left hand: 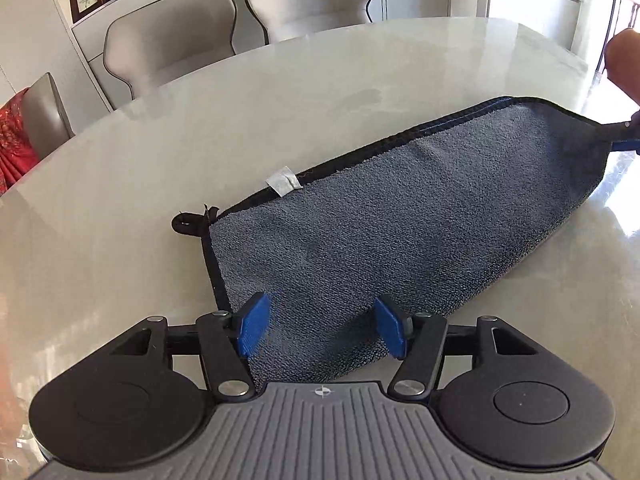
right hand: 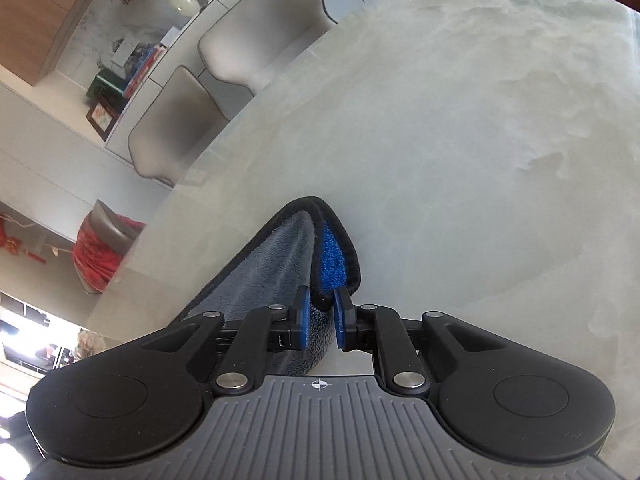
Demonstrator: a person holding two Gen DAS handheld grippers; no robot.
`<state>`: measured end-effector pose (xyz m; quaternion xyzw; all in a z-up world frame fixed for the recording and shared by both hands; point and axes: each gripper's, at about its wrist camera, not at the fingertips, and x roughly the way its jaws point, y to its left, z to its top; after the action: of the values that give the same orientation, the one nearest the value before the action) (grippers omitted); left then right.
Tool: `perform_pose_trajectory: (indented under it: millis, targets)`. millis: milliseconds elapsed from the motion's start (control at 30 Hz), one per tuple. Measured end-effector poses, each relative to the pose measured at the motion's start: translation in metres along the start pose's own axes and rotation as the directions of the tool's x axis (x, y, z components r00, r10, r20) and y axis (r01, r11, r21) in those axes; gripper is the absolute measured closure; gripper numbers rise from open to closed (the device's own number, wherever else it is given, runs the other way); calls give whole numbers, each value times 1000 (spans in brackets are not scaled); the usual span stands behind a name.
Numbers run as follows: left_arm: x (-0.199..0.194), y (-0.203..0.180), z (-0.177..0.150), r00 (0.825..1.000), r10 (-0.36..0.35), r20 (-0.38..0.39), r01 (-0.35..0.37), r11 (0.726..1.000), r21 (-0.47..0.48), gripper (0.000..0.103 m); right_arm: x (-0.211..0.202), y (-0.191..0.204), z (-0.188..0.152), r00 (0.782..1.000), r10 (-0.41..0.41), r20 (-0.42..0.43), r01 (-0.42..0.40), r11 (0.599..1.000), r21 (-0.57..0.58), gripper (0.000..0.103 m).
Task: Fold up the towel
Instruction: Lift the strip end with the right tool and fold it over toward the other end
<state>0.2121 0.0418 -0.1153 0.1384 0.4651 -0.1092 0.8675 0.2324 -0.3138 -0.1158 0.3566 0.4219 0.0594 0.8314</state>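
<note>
Pale grey-green stone-look table (left hand: 280,92), glossy, rounded edge, faint cloudy veining; reflections along the near side.

Three light grey upholstered chairs (left hand: 168,40) with curved shell backs and dark piping stand along the far edge. A fourth grey chair at the left end carries a red patterned cloth (left hand: 14,140).

Grey terry towel with black stitched hem (left hand: 384,232) lies on the table, folded into a long doubled strip running from near left to far right. Nap is short and looped, grey on the outside; the right wrist view shows a bright blue inner face (right hand: 332,256) where the two layers part at the corner. The far right corner is lifted off the table and drawn to a point.

Small white fabric care label (left hand: 283,181), creased, sewn at the towel's far hem. Black cord hanging loop (left hand: 187,224) at the left corner, lying flat on the table.

Left tongs (left hand: 320,326): black linkage arms, blue ribbed pads, spread wide apart, over the near end of the towel with cloth between the pads, neither pad pressing it.

Right tongs (right hand: 321,318): same build, pads drawn close together, pinching the doubled corner of the towel, black hems stacked just ahead of the tips.
</note>
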Motion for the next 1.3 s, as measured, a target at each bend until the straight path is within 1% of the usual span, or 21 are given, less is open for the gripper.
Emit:
perform_pose_trajectory:
  millis: [100,200,233,300,367,433,567,667,733,833,867,900,933,967,1000,1033,1100,1167,1233,1267,1300]
  targets:
    - [-1,3,-1,1000,-7,2,7,1000,-3,41,-3,21,2,999,37,-8,-38,998,-50,92]
    - [-2,7,-2,1000,-10,7,10,1000,-9,41,-1,46,1,993,109,-41,-112,991,-79,92]
    - [-3,9,-2,1000,-9,9,9,1000,-12,41,2,61,-1,990,126,-59,-132,984,-119,92]
    - [-7,15,-3,1000,-2,17,2,1000,-19,41,6,87,-6,984,151,-94,-167,967,-194,92]
    - [-11,21,-5,1000,6,24,-5,1000,-29,41,18,120,-16,974,171,-145,-206,939,-276,92]
    - [-16,28,-10,999,14,31,-12,999,-39,41,28,141,-24,965,185,-187,-237,919,-316,92]
    - [-26,39,-21,999,35,37,-33,998,-45,41,50,184,-49,935,210,-286,-313,868,-387,92]
    - [-31,50,-32,998,50,30,-49,997,-61,40,65,207,-70,913,202,-354,-351,830,-432,92]
    - [-33,57,-41,998,55,18,-54,996,-77,40,75,213,-85,902,176,-394,-356,820,-448,92]
    - [-34,64,-50,998,58,7,-58,994,-90,40,90,217,-106,889,98,-448,-339,798,-498,90]
    - [-34,65,-52,998,58,6,-57,994,-91,40,92,214,-114,887,49,-458,-317,787,-529,89]
    - [-35,67,-53,998,56,7,-55,994,-91,40,94,214,-118,882,13,-472,-306,777,-551,86]
    - [-35,68,-54,998,54,9,-53,995,-90,40,93,215,-118,876,7,-483,-312,772,-554,85]
    - [-36,69,-55,999,51,14,-50,995,-89,40,91,217,-117,870,8,-494,-321,770,-552,81]
    - [-36,70,-55,999,47,20,-45,995,-88,40,89,216,-115,867,13,-498,-326,770,-549,73]
    - [-36,71,-54,999,43,25,-40,995,-87,40,81,216,-109,869,31,-493,-339,764,-549,67]
    - [-39,69,-52,998,24,51,-20,997,-78,40,73,225,-97,887,46,-459,-335,748,-573,60]
    - [-44,67,-51,997,8,72,-3,998,-68,40,70,236,-79,927,32,-374,-280,722,-633,60]
    - [-48,62,-49,995,-13,95,19,998,-56,40,75,240,-67,943,18,-333,-245,716,-654,60]
    - [-49,58,-47,994,-29,106,34,998,-50,40,80,241,-63,946,11,-323,-233,716,-658,61]
    - [-51,53,-46,991,-53,119,59,997,-41,40,84,241,-61,948,3,-320,-225,716,-661,65]
